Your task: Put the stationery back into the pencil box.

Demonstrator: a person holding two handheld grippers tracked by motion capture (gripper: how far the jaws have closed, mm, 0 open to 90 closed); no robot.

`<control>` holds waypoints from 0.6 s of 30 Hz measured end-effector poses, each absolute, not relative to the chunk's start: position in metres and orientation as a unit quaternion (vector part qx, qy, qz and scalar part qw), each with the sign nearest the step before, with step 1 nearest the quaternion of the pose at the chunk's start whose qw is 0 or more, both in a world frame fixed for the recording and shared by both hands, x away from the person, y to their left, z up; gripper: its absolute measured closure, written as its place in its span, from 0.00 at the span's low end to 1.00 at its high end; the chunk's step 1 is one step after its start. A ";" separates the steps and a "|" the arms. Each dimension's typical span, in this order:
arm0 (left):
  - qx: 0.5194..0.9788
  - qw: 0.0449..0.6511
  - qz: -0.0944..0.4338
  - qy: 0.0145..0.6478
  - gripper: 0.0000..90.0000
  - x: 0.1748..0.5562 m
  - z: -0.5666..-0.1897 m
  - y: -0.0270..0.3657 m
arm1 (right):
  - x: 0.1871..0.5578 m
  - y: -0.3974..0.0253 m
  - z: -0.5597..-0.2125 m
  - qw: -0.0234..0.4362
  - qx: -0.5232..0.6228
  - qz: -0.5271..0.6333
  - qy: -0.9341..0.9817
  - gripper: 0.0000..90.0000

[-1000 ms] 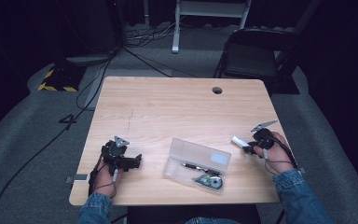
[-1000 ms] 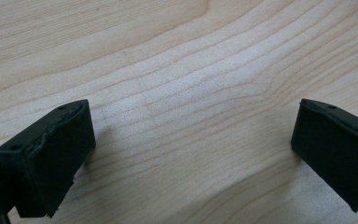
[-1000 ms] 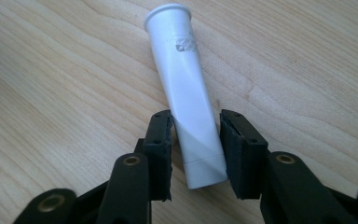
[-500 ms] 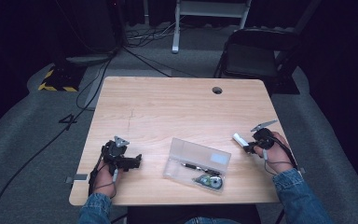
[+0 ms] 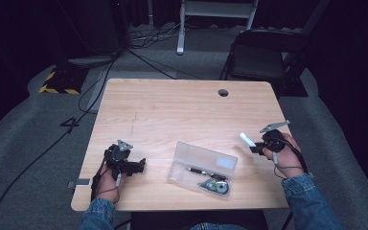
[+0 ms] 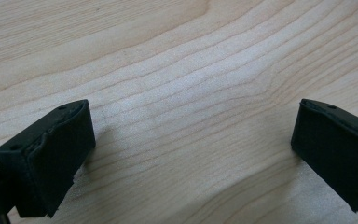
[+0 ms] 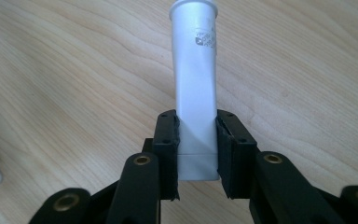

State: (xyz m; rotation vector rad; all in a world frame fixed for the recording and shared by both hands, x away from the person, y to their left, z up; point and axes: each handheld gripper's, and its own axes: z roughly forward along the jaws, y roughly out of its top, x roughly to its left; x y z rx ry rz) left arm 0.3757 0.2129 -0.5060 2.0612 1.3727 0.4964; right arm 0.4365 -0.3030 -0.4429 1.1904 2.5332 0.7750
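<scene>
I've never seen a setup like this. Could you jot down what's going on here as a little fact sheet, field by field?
Surface: light wooden table with a round hole near its far edge
Left gripper: jaws wide apart, nothing between them, low over bare wood
Right gripper: jaws shut on a small white plastic tube, gripped near its flat end
Between the hands: clear plastic case with its lid open, a dark pen and a roundish green-and-white item inside
Behind the table: black folding chair

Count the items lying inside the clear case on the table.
2: a dark pen along the middle of the clear case, and a greenish round item at its near edge. Smaller things could be hidden under the lid's glare.
</scene>
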 end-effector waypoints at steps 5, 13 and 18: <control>0.778 0.303 0.187 0.518 0.00 0.376 -0.506 0.213 | 0.430 -0.297 -0.432 0.122 0.396 0.277 0.867 0.80; 0.778 0.303 0.187 0.518 0.00 0.376 -0.506 0.213 | 0.419 -0.286 -0.415 0.117 0.373 0.299 0.870 0.80; 0.779 0.303 0.187 0.517 0.00 0.376 -0.506 0.213 | 0.411 -0.278 -0.405 0.114 0.353 0.313 0.874 0.80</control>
